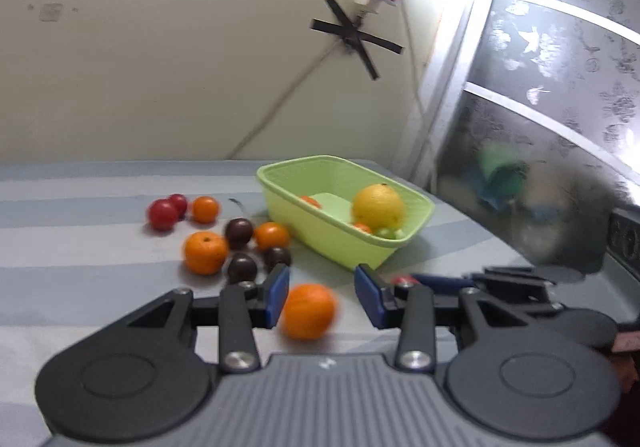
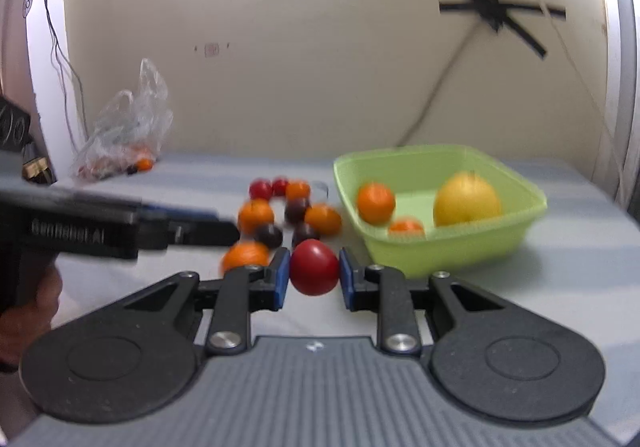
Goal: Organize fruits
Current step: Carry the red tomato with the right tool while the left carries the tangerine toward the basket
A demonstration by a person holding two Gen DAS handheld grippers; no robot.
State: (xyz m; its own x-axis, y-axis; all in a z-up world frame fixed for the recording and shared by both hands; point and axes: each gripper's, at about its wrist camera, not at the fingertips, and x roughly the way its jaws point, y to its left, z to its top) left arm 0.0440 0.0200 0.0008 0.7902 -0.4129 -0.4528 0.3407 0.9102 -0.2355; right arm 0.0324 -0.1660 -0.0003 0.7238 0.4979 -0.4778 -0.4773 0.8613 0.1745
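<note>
- Leftmost, in the right wrist view, a clear bag (image 2: 128, 127) with some fruit inside lay at the back of the striped table (image 2: 560, 287), by the wall.
- Next, the left gripper (image 1: 321, 293) had its jaws apart; a blurred orange (image 1: 309, 311) sat between them, nearer the left pad, and whether that pad touched it I cannot tell.
- Beyond it, loose fruit lay in a cluster on the table: red tomatoes (image 1: 163, 213), oranges (image 1: 205, 252) and dark plums (image 1: 239, 233).
- Then the right gripper (image 2: 314, 275) was clamped on a red tomato (image 2: 314, 267), both blue pads pressing its sides, above the table and just short of the basket.
- Rightmost, the green basket (image 2: 400, 251) stood beside the cluster, holding a big yellow fruit (image 2: 466, 205), an orange (image 2: 375, 203) and a smaller orange piece (image 2: 406, 227).
</note>
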